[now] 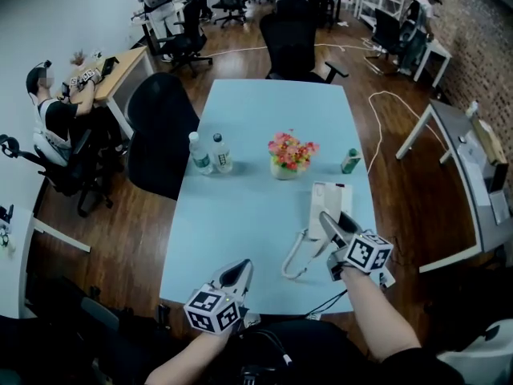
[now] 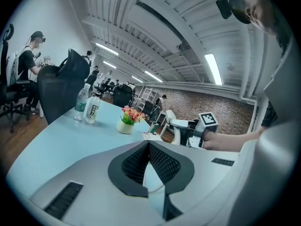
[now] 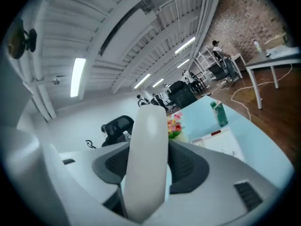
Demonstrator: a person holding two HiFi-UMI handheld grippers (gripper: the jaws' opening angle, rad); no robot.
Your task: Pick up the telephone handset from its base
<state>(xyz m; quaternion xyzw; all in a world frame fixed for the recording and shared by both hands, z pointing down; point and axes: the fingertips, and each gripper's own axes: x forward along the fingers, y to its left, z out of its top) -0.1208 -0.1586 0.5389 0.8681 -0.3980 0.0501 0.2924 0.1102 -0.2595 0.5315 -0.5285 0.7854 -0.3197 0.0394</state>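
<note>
Right hand-held gripper (image 1: 337, 224) is clamped on the handset (image 3: 148, 159). In its own view the white bar stands up between both pads and pokes past the tips.
Handset is off the base (image 1: 330, 203), sitting just lower left of it in the head view, lower right of frame.
Left hand-held gripper (image 1: 239, 269) has its jaws together with nothing between them. It sits at the bottom edge of the worktop (image 1: 256, 119), well apart from the handset.
Base sits close to the worktop's right edge, with little margin on that side.
Across mid-frame there's a row: two water bottles (image 1: 210, 152) near the left edge, a flower pot (image 1: 288, 155) at centre and a green bottle (image 1: 350, 160) near the right edge, just above the base.
The bare stretch is lower left of the worktop, between the bottles and the left hand-held gripper. The upper half beyond the row is also bare.
Black chair (image 1: 160, 131) is tight against the left edge, another (image 1: 292, 42) at the top end.
White cable (image 1: 377, 111) lies on the floor to the right.
</note>
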